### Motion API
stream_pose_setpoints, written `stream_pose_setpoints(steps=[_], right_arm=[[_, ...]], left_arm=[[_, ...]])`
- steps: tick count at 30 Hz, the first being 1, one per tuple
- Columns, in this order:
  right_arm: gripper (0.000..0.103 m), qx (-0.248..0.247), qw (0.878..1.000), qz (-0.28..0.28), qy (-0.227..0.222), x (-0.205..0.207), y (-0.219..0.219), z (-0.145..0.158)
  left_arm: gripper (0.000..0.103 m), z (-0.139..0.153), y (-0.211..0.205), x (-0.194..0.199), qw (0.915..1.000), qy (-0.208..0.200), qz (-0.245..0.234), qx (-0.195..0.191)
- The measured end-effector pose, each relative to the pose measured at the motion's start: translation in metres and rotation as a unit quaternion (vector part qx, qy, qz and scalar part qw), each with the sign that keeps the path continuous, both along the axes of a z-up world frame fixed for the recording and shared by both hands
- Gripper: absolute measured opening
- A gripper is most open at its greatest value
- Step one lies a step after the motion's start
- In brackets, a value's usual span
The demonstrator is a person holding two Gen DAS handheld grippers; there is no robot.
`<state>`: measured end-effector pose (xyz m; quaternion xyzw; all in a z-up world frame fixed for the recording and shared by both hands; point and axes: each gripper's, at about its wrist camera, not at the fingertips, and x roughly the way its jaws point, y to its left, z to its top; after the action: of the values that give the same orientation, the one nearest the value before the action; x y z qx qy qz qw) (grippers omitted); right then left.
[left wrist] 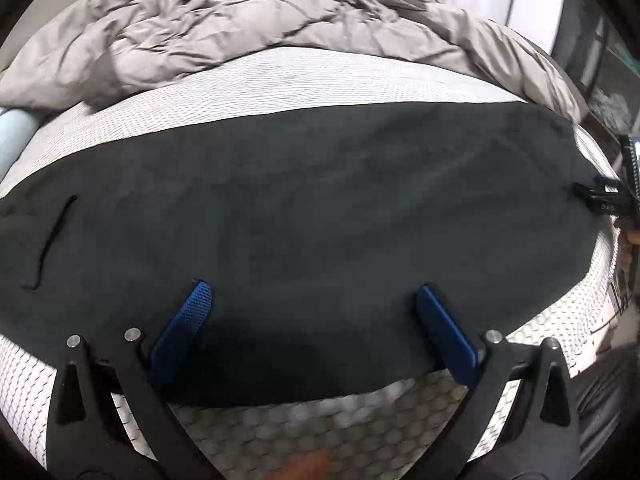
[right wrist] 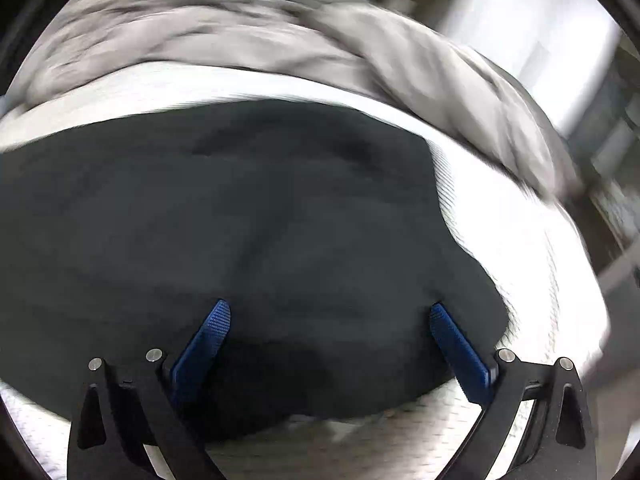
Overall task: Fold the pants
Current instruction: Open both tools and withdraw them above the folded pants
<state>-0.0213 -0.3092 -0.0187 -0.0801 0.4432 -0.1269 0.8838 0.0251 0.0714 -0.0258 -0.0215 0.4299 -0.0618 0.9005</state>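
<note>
Dark grey pants (left wrist: 304,208) lie flat across a white mesh-patterned mattress (left wrist: 320,80), stretched left to right. A black drawstring (left wrist: 52,240) lies on the cloth at the left. My left gripper (left wrist: 312,300) is open, its blue pads (left wrist: 188,320) spread wide over the pants' near edge, holding nothing. In the right wrist view the pants (right wrist: 240,220) fill the middle, their right end near the mattress side. My right gripper (right wrist: 328,316) is open over the near edge, empty. The right wrist view is blurred. The right gripper's tip also shows at the left wrist view's right edge (left wrist: 600,200).
A crumpled grey-beige duvet (left wrist: 240,32) is heaped along the far side of the mattress, also in the right wrist view (right wrist: 280,32). A pale blue object (left wrist: 12,128) sits at the left edge. The mattress's near edge (left wrist: 320,420) lies just below the grippers.
</note>
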Motion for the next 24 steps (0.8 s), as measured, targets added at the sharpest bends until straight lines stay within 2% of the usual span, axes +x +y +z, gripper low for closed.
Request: stream_pose_setpoints(steps=[1, 2, 4, 7, 8, 9, 11, 13, 14, 16, 17, 20, 21, 22, 24], right_arm=[[0.100, 0.039, 0.999, -0.008, -0.003, -0.001, -0.011, 0.001], [0.101, 0.050, 0.999, -0.017, -0.008, -0.004, -0.014, 0.003], [0.101, 0.037, 0.999, -0.014, -0.022, -0.004, -0.001, 0.016], [0.100, 0.026, 0.995, 0.031, -0.087, -0.012, 0.039, 0.047], [0.101, 0.035, 0.993, 0.043, -0.103, -0.011, 0.050, 0.053], [0.101, 0.070, 0.988, 0.071, -0.115, -0.011, 0.064, 0.058], [0.101, 0.116, 0.981, 0.121, -0.093, 0.000, 0.088, 0.055], [0.101, 0.126, 0.975, 0.169, -0.068, 0.010, 0.117, 0.047], [0.101, 0.131, 0.972, 0.183, -0.060, 0.010, 0.125, 0.043], [0.100, 0.142, 0.966, 0.218, -0.006, 0.019, 0.141, 0.024], [0.100, 0.131, 0.967, 0.220, 0.012, 0.024, 0.143, 0.014], [0.100, 0.033, 0.986, 0.162, 0.026, 0.029, 0.114, -0.007], [0.100, 0.019, 0.992, 0.126, 0.019, 0.031, 0.095, -0.005], [0.100, 0.007, 0.998, 0.065, 0.016, 0.034, 0.065, -0.003], [0.099, -0.005, 1.000, 0.003, 0.004, 0.032, 0.031, 0.000]], left_arm=[[0.102, 0.001, 0.002, -0.002, 1.0000, 0.002, 0.009, 0.000], [0.102, 0.003, 0.010, 0.000, 0.9999, 0.003, 0.016, -0.001], [0.102, 0.010, 0.015, 0.007, 0.9997, -0.001, 0.021, -0.008], [0.102, 0.033, 0.011, 0.011, 0.9985, -0.037, 0.014, -0.037], [0.102, 0.038, 0.006, 0.013, 0.9979, -0.044, 0.005, -0.048], [0.102, 0.041, 0.000, 0.016, 0.9976, -0.045, 0.000, -0.053], [0.102, 0.041, -0.013, 0.023, 0.9976, -0.039, -0.011, -0.056], [0.102, 0.032, -0.027, 0.034, 0.9982, -0.024, -0.025, -0.049], [0.102, 0.025, -0.033, 0.038, 0.9987, -0.009, -0.034, -0.036], [0.102, 0.010, -0.041, 0.044, 0.9992, 0.013, -0.038, -0.005], [0.102, 0.003, -0.041, 0.045, 0.9991, 0.024, -0.034, 0.011], [0.102, 0.001, -0.027, 0.035, 0.9993, 0.020, -0.033, 0.004], [0.102, 0.002, -0.022, 0.033, 0.9995, 0.020, -0.024, 0.009], [0.102, 0.000, -0.017, 0.032, 0.9996, 0.021, -0.013, 0.015], [0.102, -0.001, 0.001, 0.028, 0.9994, 0.023, 0.020, 0.012]])
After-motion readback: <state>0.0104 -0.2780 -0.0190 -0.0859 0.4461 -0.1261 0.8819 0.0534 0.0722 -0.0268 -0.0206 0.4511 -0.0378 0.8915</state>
